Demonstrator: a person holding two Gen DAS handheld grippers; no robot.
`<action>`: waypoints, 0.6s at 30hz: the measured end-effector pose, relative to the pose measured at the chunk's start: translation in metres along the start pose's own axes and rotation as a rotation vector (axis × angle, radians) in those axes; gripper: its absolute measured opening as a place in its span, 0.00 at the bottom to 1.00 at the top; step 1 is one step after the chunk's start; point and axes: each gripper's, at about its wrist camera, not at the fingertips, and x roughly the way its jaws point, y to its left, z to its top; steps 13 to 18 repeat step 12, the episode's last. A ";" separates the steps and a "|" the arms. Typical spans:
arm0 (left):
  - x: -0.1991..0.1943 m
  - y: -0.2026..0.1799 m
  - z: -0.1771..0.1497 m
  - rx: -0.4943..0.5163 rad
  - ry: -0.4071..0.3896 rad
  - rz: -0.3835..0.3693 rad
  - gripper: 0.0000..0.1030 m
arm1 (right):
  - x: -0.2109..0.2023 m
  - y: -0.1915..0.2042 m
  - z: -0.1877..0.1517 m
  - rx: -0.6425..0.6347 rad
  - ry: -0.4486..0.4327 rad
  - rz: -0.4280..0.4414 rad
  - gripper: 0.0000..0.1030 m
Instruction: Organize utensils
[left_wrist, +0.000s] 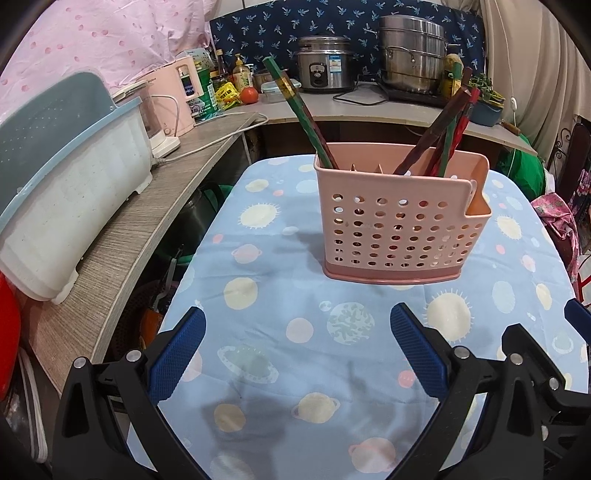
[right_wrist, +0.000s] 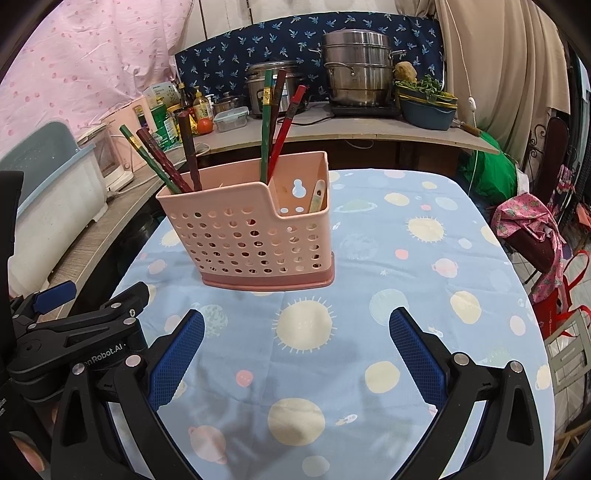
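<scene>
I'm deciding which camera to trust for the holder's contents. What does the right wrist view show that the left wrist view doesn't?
Only the right wrist view shows the inside of the holder's low end compartment, with a pale utensil leaning in it and a keyhole slot in the wall behind.

Only the left wrist view shows the holder's perforated front nearly face on.

Both show the pink holder standing on the planet-print tablecloth, chopsticks leaning at both ends, and each gripper open and empty: left gripper, right gripper.
</scene>
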 end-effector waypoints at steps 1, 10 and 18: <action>0.000 0.000 0.001 0.000 -0.001 -0.001 0.93 | 0.000 0.000 0.001 -0.001 -0.002 0.000 0.94; -0.001 0.002 0.002 -0.014 -0.001 -0.012 0.93 | -0.001 0.000 0.004 -0.001 -0.007 -0.004 0.94; -0.001 0.002 0.002 -0.015 -0.001 -0.016 0.93 | -0.001 0.000 0.004 0.000 -0.007 -0.003 0.94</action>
